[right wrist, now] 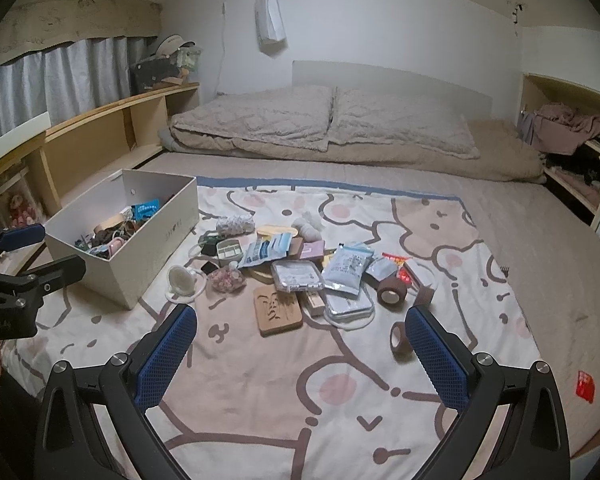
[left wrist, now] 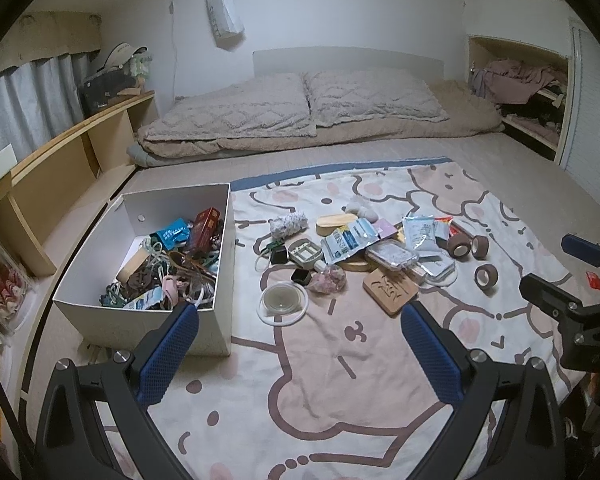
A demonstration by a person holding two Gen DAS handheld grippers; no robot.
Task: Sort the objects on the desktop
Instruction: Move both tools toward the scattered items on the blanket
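A pile of small objects lies on a cartoon-print blanket (left wrist: 320,380): a carved wooden coaster (left wrist: 390,289), blue-white packets (left wrist: 346,242), brown tape rolls (left wrist: 486,276), a round clear lid (left wrist: 282,298), a pink pouch (left wrist: 328,280). A white box (left wrist: 100,264) at the left holds several mixed items. My left gripper (left wrist: 300,316) hovers open and empty, short of the pile. My right gripper (right wrist: 301,320) also stands open and empty, with the coaster (right wrist: 278,310) just beyond its fingertips and a tape roll (right wrist: 400,338) by its right finger.
Folded bedding and pillows (left wrist: 300,112) lie at the back. A wooden shelf unit (left wrist: 60,172) runs along the left side. An open closet (left wrist: 528,96) with clothes is at the right. A red packet (right wrist: 585,385) lies off the blanket at the right.
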